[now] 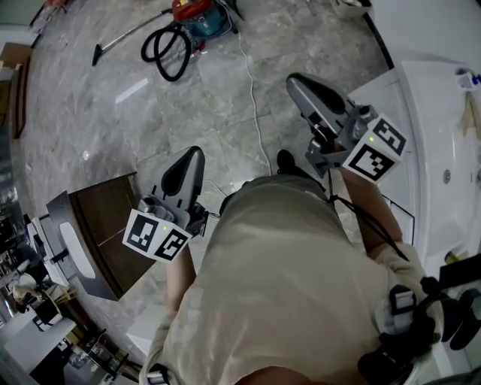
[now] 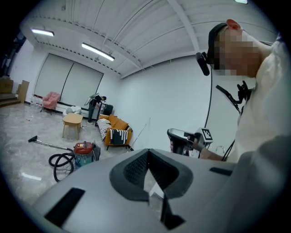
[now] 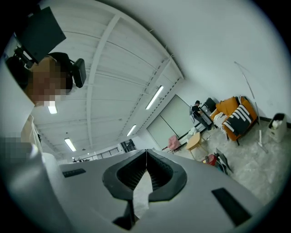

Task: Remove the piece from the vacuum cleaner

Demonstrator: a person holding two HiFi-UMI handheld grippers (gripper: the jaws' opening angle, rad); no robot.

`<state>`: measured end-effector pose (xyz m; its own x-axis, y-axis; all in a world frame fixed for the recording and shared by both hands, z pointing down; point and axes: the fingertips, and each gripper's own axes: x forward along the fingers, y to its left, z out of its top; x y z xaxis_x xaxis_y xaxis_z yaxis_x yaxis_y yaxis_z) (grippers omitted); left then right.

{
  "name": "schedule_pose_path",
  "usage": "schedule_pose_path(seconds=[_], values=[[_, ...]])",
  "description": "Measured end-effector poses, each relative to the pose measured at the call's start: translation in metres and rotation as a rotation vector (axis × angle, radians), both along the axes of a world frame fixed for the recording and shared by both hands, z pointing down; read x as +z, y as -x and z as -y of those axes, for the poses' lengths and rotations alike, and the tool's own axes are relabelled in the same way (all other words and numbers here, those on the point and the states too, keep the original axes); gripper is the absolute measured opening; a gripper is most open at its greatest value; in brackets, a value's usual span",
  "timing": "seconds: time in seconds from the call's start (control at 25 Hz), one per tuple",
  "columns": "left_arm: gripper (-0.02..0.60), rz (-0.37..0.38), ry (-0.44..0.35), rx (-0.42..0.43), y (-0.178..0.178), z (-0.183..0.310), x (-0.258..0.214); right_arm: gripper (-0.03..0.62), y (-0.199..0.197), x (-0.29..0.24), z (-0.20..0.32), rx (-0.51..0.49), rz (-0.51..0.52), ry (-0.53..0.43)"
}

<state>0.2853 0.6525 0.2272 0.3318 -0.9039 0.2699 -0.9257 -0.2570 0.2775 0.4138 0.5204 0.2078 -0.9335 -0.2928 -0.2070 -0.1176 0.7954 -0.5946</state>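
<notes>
The left gripper (image 1: pixel 194 154) and right gripper (image 1: pixel 297 81) are both pressed shut and hold nothing. The vacuum (image 1: pixel 197 16) sits far off across the floor (image 1: pixel 135 120), its hose (image 1: pixel 169 49) curled beside it. Best to walk close first, then open the jaws.

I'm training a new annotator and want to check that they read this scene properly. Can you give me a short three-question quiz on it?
1. Fill in: the jaws of the left gripper and the right gripper are both ____.
2. The vacuum stands: A) on the floor, far from both grippers; B) between the left jaws; C) on the sofa.
3. True or false: the right gripper touches the vacuum.
Key: 1 shut, with nothing between them; 2 A; 3 false.
</notes>
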Motion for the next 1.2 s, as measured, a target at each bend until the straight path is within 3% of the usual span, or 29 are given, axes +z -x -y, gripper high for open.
schedule_pose_path(seconds=[0.16, 0.4, 0.52, 0.64, 0.8, 1.04, 1.2], values=[[0.003, 0.027, 0.003, -0.026, -0.006, 0.012, 0.001, 0.002, -0.007, 0.003, 0.022, 0.006, -0.117, -0.172], [0.003, 0.053, 0.023, -0.058, 0.003, 0.022, 0.008, 0.002, 0.008, 0.004, 0.038, 0.026, -0.374, -0.607], [0.003, 0.041, 0.023, -0.040, 0.008, 0.026, 0.013, 0.003, 0.024, 0.006, 0.037, 0.029, -0.434, -0.680], [0.003, 0.023, 0.008, -0.024, 0.023, 0.029, 0.016, 0.002, 0.038, 0.005, 0.029, -0.014, -0.387, -0.601], [0.003, -0.002, -0.028, -0.012, 0.053, 0.044, 0.015, 0.002, 0.059, -0.008, 0.027, -0.008, -0.259, -0.415], [0.003, -0.048, -0.081, -0.018, 0.118, 0.061, 0.008, 0.003, 0.120, -0.008, -0.005, -0.103, -0.085, -0.114], [0.003, -0.077, -0.101, 0.009, 0.157, 0.069, 0.007, 0.002, 0.168, -0.009, -0.020, -0.132, -0.083, -0.062]])
